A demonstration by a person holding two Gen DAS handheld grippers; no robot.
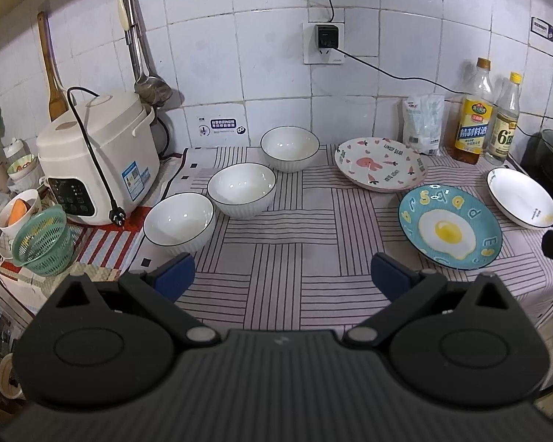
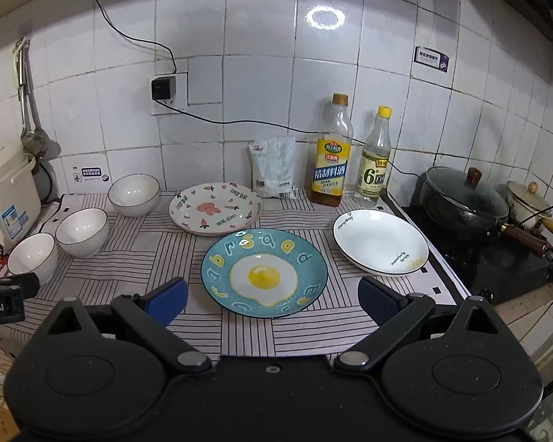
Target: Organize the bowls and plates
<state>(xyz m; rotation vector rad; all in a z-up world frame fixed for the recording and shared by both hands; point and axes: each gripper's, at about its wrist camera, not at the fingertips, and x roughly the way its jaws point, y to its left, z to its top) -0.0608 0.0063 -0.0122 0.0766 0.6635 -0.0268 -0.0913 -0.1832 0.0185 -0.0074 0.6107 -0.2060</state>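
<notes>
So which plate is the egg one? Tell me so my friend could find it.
Look at the striped cloth on the kitchen counter, between the rice cooker and the stove. Three plates lie toward the stove side; the egg plate is the one nearest the counter's front edge. It is the only blue one, with a fried egg in the middle and yellow letters round it.

Egg plate (image 2: 264, 274) between parted tongs (image 2: 272, 296)

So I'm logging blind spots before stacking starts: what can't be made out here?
- Pot contents: right view, lid covers them.
- Counter nearest the camera: both views, gripper bodies block it.
- Pink plate: a second rim shows under it, count unclear.
- Small writing on the white plate: too small.
</notes>
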